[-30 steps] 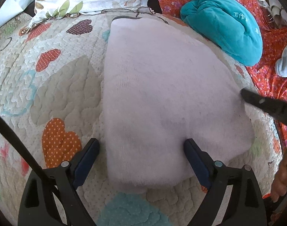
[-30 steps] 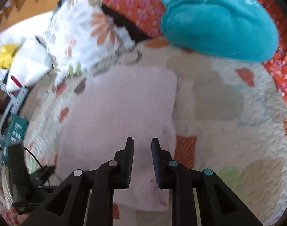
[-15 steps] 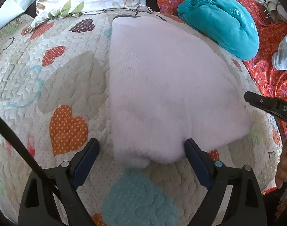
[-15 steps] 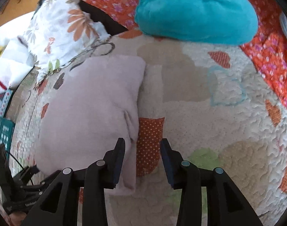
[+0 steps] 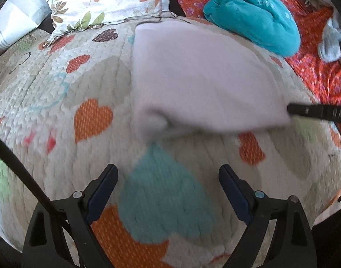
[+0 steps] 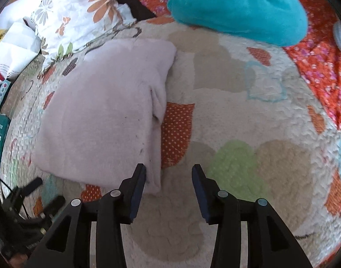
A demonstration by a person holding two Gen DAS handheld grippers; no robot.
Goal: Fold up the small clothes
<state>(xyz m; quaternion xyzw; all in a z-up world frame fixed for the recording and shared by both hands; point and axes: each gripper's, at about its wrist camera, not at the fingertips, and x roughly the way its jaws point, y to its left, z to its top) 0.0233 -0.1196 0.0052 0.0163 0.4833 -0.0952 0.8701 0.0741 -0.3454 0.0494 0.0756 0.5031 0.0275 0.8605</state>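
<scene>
A folded pale pink garment [image 5: 199, 78] lies flat on a heart-patterned quilt [image 5: 58, 111] spread over the bed. In the left wrist view, the left gripper [image 5: 168, 178] hovers over the quilt with its jaws wide apart and nothing between them; the garment's near edge lies beyond its fingertips, apart from them, above a large teal heart. One black finger of the right gripper [image 5: 313, 111] enters from the right side and its tip meets the garment's near right corner.

In the right wrist view, the right gripper [image 6: 168, 174] also has its jaws apart and empty; its left finger sits at the garment's near right corner, while the right finger is over bare quilt. Behind the garment [image 6: 103, 111] rest a floral pillow [image 6: 81, 11] and a teal plush bundle [image 6: 237, 6], the latter on an orange flowered cloth [image 6: 315, 62].
</scene>
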